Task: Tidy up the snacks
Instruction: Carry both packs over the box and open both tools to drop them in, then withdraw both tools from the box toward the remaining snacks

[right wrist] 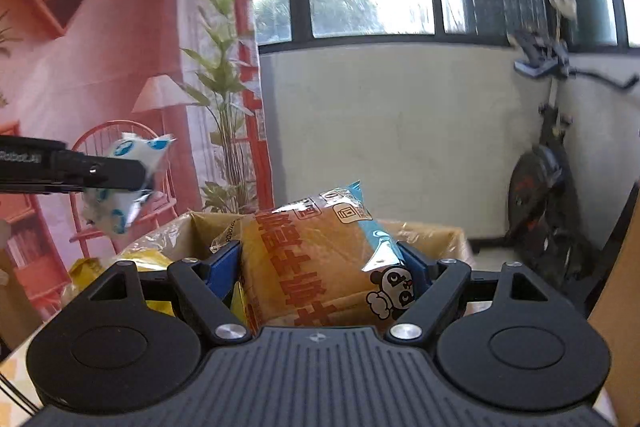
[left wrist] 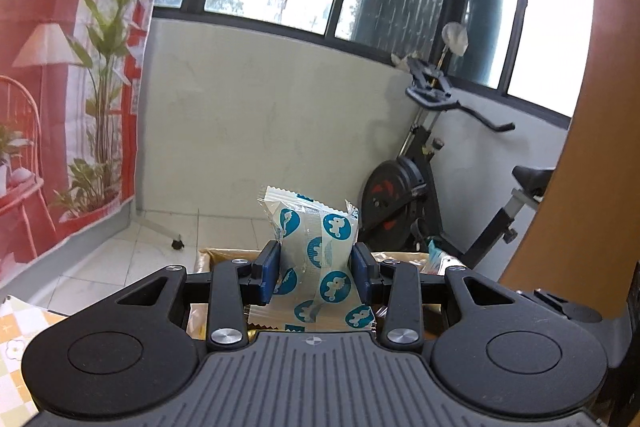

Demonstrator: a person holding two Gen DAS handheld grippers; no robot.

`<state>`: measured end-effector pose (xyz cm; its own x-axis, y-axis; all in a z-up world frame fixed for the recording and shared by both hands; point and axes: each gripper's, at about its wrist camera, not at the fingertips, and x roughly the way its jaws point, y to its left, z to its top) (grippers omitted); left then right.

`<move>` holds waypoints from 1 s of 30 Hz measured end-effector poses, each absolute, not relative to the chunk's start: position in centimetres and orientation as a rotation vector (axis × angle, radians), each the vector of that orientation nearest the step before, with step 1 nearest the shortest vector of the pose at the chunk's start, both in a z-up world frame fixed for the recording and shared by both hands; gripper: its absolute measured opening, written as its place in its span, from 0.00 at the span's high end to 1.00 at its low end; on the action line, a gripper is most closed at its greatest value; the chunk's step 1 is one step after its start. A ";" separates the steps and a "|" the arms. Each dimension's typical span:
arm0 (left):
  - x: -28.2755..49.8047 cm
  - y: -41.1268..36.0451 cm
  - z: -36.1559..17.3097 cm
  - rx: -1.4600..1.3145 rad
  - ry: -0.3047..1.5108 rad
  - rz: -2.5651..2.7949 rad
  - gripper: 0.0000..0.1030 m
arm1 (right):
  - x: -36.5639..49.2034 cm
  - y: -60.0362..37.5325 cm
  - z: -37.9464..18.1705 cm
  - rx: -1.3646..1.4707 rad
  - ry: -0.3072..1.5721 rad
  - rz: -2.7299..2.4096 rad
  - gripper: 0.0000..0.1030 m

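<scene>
My left gripper (left wrist: 316, 269) is shut on a clear snack packet with blue round animal prints (left wrist: 316, 247), held upright in the air above a cardboard box (left wrist: 224, 255). The same packet (right wrist: 124, 183) and left gripper (right wrist: 116, 175) show at the left of the right wrist view. My right gripper (right wrist: 320, 263) is shut on a wide orange bread pack with red writing and a panda picture (right wrist: 316, 259), lifted over the open cardboard box (right wrist: 432, 231).
Yellow snack bags (right wrist: 100, 267) lie at the box's left side. An exercise bike (left wrist: 432, 187) stands by the white wall at the right. A red printed backdrop (left wrist: 48, 87) hangs at the left. A checked tablecloth (left wrist: 16, 339) shows at the lower left.
</scene>
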<state>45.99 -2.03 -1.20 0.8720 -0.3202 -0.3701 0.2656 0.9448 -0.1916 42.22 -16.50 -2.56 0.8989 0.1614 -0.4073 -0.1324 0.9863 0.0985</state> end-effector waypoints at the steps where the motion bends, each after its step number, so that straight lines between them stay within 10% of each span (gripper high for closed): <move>1: 46.2 -2.1 -1.5 -0.124 0.416 -0.310 0.61 | 42.7 -16.4 -2.8 0.069 0.441 0.149 0.20; 7: 46.8 -2.0 -2.3 -0.093 0.427 -0.314 0.30 | 44.2 -16.0 -3.7 0.030 0.508 0.141 0.18; 30: 36.4 1.8 -0.8 -0.056 0.449 -0.301 0.30 | 34.0 -14.8 -1.8 0.064 0.460 0.146 0.11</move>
